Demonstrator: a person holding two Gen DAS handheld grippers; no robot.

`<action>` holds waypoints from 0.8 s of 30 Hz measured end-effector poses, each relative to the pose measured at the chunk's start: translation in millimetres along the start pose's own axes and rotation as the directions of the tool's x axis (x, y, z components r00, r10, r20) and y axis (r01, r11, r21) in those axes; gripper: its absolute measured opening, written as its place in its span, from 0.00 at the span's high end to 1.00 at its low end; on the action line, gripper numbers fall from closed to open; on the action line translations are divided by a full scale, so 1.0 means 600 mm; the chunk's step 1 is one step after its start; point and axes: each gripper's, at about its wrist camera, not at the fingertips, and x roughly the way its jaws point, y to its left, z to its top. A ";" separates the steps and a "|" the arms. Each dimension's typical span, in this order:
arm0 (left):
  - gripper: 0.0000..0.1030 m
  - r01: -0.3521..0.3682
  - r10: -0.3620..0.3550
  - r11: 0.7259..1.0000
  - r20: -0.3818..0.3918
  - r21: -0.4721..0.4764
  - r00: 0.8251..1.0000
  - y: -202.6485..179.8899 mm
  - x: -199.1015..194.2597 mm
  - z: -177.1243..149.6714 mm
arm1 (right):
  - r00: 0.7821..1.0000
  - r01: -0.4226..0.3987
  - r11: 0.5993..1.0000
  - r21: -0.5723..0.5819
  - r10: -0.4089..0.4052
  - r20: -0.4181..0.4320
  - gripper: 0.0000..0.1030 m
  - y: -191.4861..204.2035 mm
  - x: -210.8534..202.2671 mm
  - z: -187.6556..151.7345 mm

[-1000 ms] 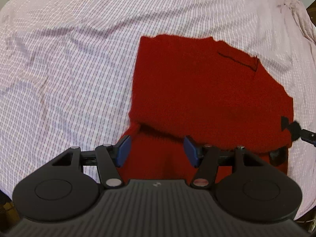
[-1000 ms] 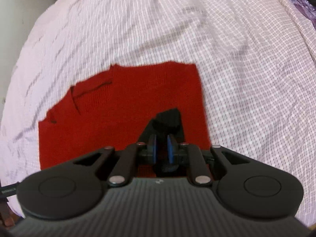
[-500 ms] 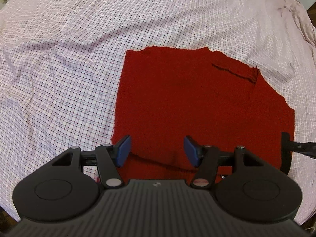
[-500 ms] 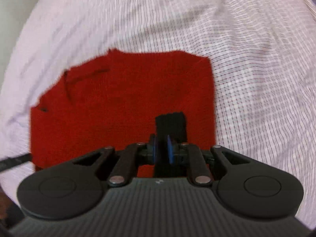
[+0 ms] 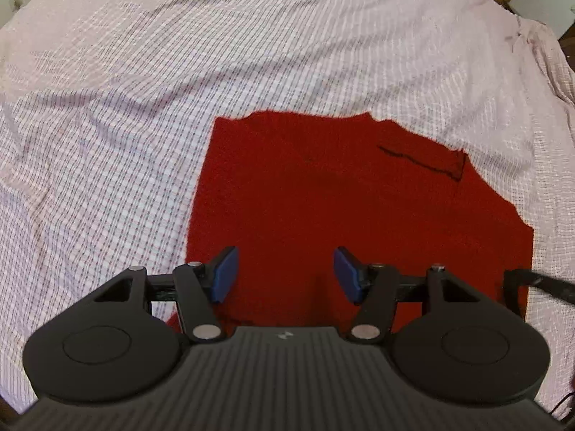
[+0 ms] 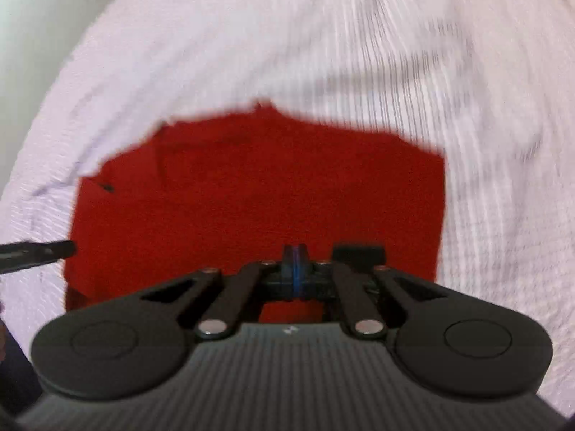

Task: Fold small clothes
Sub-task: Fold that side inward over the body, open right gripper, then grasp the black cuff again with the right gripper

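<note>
I am looking over the checked bed sheet (image 5: 179,107), where the red garment (image 5: 341,197) is now lying flat ahead of both tools, its near flap laid over. My left tool (image 5: 285,274) is hanging wide and empty; my right tool (image 6: 294,269) has just been closing, pads together, nothing between, its black cuff (image 6: 357,253) now lying free just right of it, so this fold is landing.

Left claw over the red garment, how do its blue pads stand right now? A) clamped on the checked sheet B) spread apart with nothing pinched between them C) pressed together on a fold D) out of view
B: the left claw shows a wide gap between its blue pads, with the red garment lying flat beneath, not pinched.
</note>
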 end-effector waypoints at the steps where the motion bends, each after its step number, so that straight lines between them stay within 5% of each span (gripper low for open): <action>1: 0.37 0.004 -0.004 1.000 0.011 0.012 1.000 -0.003 0.000 0.001 | 0.999 0.008 1.000 -0.009 -0.008 0.040 0.97 0.003 -0.018 0.006; 6: 0.37 -0.008 0.007 0.999 0.022 0.040 1.000 -0.008 0.024 0.008 | 0.979 0.126 0.991 -0.050 -0.116 0.169 0.97 -0.019 -0.050 0.032; 9: 0.37 -0.008 0.007 0.999 0.021 0.038 1.000 -0.009 0.033 0.013 | 0.997 0.044 0.998 0.048 -0.047 0.062 0.94 -0.057 -0.029 0.039; 12: 0.37 -0.012 0.010 0.998 0.028 0.063 1.000 -0.014 0.036 0.017 | 0.999 0.047 0.994 0.095 -0.046 -0.010 0.91 -0.071 -0.016 0.023; 14: 0.37 -0.014 0.012 0.998 0.027 0.067 1.000 -0.014 0.038 0.017 | 0.998 0.058 0.993 0.104 -0.055 -0.037 0.83 -0.071 -0.011 0.006; 16: 0.37 -0.013 0.012 0.998 0.023 0.057 1.000 -0.011 0.037 0.017 | 0.996 0.067 0.992 0.111 -0.060 -0.063 0.58 -0.065 0.001 -0.010; 18: 0.37 -0.012 0.011 0.999 0.018 0.051 1.000 -0.009 0.038 0.016 | 0.996 0.068 0.992 0.106 -0.060 -0.072 0.50 -0.060 0.004 -0.023; 24: 0.37 -0.019 0.019 0.997 -0.005 0.070 1.000 -0.007 0.043 0.006 | 0.988 0.080 0.993 0.086 -0.068 -0.138 0.52 -0.054 0.039 -0.041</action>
